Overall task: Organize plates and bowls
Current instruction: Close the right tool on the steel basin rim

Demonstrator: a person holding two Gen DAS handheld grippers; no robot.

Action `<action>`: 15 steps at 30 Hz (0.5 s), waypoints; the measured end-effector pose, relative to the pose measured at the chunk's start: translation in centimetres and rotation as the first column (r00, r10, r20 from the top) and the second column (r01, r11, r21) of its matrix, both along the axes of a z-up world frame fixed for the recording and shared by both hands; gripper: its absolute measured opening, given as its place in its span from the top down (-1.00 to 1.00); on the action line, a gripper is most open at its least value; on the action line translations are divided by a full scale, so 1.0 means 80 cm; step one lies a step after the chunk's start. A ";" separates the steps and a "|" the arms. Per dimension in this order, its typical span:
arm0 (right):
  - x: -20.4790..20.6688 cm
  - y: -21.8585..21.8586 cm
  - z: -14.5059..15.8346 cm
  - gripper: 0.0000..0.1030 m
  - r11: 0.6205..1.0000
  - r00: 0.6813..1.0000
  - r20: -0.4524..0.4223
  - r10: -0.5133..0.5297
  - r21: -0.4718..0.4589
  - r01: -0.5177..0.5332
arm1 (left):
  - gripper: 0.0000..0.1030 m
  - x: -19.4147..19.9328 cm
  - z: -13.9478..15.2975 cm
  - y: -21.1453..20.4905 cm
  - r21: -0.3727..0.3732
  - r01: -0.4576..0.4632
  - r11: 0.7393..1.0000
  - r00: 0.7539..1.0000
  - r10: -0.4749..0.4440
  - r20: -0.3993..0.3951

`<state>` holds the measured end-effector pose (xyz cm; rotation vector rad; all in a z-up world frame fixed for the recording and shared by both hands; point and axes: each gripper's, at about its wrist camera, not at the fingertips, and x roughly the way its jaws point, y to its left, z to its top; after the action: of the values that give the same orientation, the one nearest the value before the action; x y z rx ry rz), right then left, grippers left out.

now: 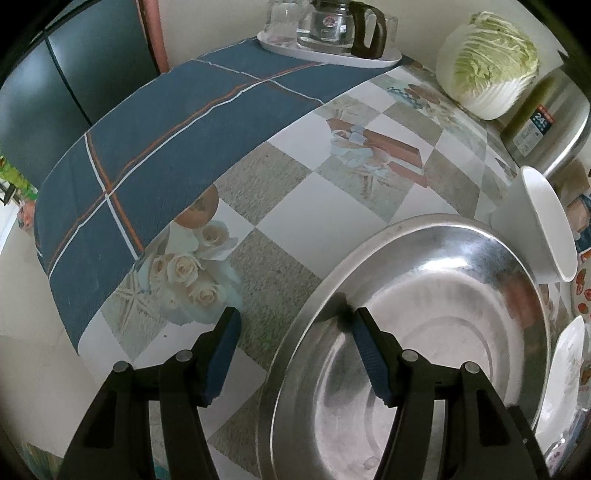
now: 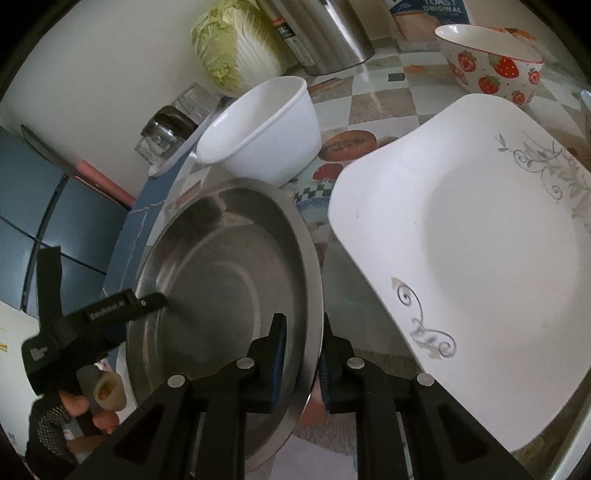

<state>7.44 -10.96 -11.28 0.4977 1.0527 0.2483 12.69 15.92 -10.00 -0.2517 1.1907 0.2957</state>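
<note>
The table [image 1: 332,206] fills both views; the steel basin [image 2: 221,266] lies lower centre, the square white plate [image 2: 461,240] right, the white bowl [image 2: 266,136] above. The right gripper [image 2: 303,354] jaws clamp the basin's rim; the left gripper [image 1: 293,332] jaws stand apart astride its edge. A one-sided grip could tip the basin into the plate

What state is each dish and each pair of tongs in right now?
Steel basin: empty, upright on the table, rim between both pairs of tongs.
Left tongs: open, straddling the basin's rim.
Right tongs: shut on the basin's opposite rim.
Square white plate: empty, beside the basin.
White bowl: empty, upright.
Strawberry bowl: upright; contents unclear.
Glass kettle: upright on a tray.
</note>
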 end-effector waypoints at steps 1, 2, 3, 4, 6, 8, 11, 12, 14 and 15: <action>0.000 0.001 0.001 0.67 1.000 1.000 0.001 -0.004 0.007 0.004 | -0.25 -0.002 0.000 -0.001 0.002 0.004 1.000 1.000 -0.004 0.004; 0.000 0.002 0.001 0.67 1.000 1.000 0.001 -0.005 0.010 0.005 | -0.25 -0.003 -0.001 -0.002 0.003 0.007 1.000 1.000 -0.007 0.006; 0.000 0.001 0.001 0.67 1.000 1.000 0.002 -0.004 0.009 0.004 | -0.25 -0.003 0.000 -0.003 0.005 0.010 1.000 1.000 -0.010 0.010; -0.001 0.000 0.002 0.67 1.000 1.000 0.005 0.000 0.005 0.000 | -0.24 -0.004 0.000 -0.004 0.005 0.011 1.000 1.000 -0.011 0.012; -0.003 0.000 0.003 0.67 1.000 1.000 0.009 0.005 -0.001 -0.005 | -0.24 -0.004 -0.002 -0.004 0.004 0.012 1.000 1.000 -0.012 0.015; -0.003 0.002 0.003 0.67 1.000 1.000 0.004 0.006 -0.002 -0.006 | -0.21 -0.005 -0.002 -0.002 -0.001 0.008 1.000 1.000 -0.008 0.019; -0.003 0.006 0.005 0.67 1.000 1.000 0.001 0.017 -0.016 -0.017 | -0.12 -0.003 0.000 0.003 -0.009 0.010 1.000 1.000 -0.010 0.025; -0.002 0.008 0.005 0.67 1.000 1.000 0.002 0.020 -0.023 -0.020 | -0.07 -0.002 0.001 0.004 -0.010 0.013 1.000 1.000 -0.013 0.027; 0.004 0.016 0.006 0.67 0.999 1.000 -0.001 0.029 -0.036 -0.029 | 0.06 -0.002 0.002 0.005 -0.020 0.018 1.000 0.999 -0.018 0.035; 0.005 0.018 0.007 0.70 0.998 0.999 -0.003 0.037 -0.042 -0.037 | 0.16 -0.001 0.003 0.006 -0.029 0.021 0.999 0.999 -0.020 0.041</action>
<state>7.81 -9.54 -10.71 0.4413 1.0682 0.2576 12.58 16.41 -9.74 -0.2698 1.1578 0.2545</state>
